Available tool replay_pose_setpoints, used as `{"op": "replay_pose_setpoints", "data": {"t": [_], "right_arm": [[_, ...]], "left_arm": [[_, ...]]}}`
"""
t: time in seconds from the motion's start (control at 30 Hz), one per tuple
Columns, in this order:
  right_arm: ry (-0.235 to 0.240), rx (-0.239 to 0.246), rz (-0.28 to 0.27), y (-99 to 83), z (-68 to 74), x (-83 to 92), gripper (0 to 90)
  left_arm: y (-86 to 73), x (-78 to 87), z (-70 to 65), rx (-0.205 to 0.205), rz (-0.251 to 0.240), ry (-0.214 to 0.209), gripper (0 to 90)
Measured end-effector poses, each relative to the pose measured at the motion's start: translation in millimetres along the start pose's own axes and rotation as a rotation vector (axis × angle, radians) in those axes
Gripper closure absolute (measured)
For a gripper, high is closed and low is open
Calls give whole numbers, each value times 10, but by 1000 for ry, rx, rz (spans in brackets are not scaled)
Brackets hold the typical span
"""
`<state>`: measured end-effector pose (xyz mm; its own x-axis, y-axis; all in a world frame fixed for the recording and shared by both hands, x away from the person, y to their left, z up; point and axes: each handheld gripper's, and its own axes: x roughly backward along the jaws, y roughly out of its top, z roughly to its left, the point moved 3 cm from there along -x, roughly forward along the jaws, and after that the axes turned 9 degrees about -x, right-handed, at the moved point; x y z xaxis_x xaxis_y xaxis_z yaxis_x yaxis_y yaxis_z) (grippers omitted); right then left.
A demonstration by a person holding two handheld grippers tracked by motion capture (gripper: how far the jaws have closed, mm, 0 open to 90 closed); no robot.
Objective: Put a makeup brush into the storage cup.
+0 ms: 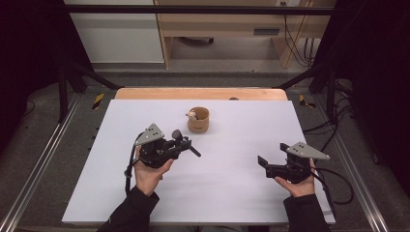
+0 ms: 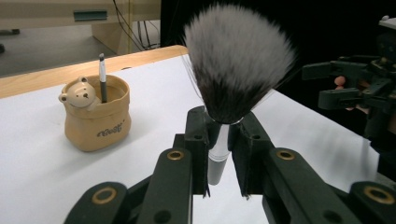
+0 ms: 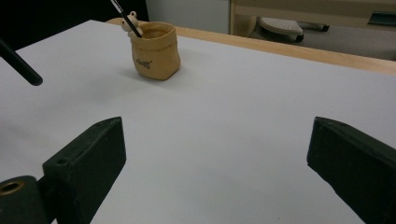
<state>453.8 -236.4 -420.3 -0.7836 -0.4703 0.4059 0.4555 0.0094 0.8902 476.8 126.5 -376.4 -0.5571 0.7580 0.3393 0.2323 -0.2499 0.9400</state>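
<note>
pinching a fluffy black-and-white makeup brush w/ silver ferrule [image 2: 236, 70], the left gripper [image 2: 219, 154] has its black fingers [image 2: 198, 140] pressed on the ferrule from both sides, bristles pointing up & away in the left gripper view. from the high view the left gripper [image 1: 181, 145] sits over the white table [image 1: 217, 193], near the front-left of a tan sack-shaped ceramic cup w/ a small bear figure on its rim [image 1: 198, 120], brush handle [image 1: 193, 151] sticking out to the right. cup [image 2: 95, 114] stands upright toward the far middle of the table, a thin dark-and-white stick [image 2: 102, 77] standing in it. right gripper [image 1: 263, 162] is well apart at the right, fingers [image 3: 88, 158] spread wide w/ nothing between, just bare table below.
</note>
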Motion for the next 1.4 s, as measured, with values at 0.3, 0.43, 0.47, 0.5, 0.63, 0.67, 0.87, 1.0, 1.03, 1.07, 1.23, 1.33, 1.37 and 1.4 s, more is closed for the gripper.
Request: {"op": "replay_pose_setpoints", "data": {"t": [0.3,0.43,0.47,0.5,0.63,0.67,0.87,1.0,1.03,1.07,1.23,1.33,1.37,1.4], "right_arm": [[0,4,2,0,0,-3,50],[2,2,0,2,2,-2,49],[1,5,2,0,2,-4,48],[0,3,4,-2,4,-5,48],[0,1,5,-6,12,-14,48],[1,1,5,-6,13,-14,48],[7,5,1,-2,12,-2,48],[12,8,2,-5,19,-6,48],[14,8,2,-5,22,-8,48],[16,10,4,-7,23,-8,47],[21,15,2,-4,20,-3,48],[24,13,2,-3,25,0,47],[24,13,3,-3,26,-1,48],[25,17,2,-4,25,-2,48]], "left_arm": [[105,-91,33,-19,18,17,771],[149,-148,40,-33,33,23,771],[155,-162,41,-35,36,22,771],[162,-176,43,-40,40,24,771],[180,-237,49,-37,41,25,771],[184,-248,52,-38,41,26,771],[236,-324,71,-44,46,36,771],[276,-359,88,-45,45,42,771],[285,-370,92,-46,44,45,771],[291,-377,96,-47,46,46,771],[326,-430,110,-46,46,52,771],[347,-456,120,-47,49,57,772],[355,-469,124,-48,51,60,772],[359,-475,129,-51,51,61,772]]}}
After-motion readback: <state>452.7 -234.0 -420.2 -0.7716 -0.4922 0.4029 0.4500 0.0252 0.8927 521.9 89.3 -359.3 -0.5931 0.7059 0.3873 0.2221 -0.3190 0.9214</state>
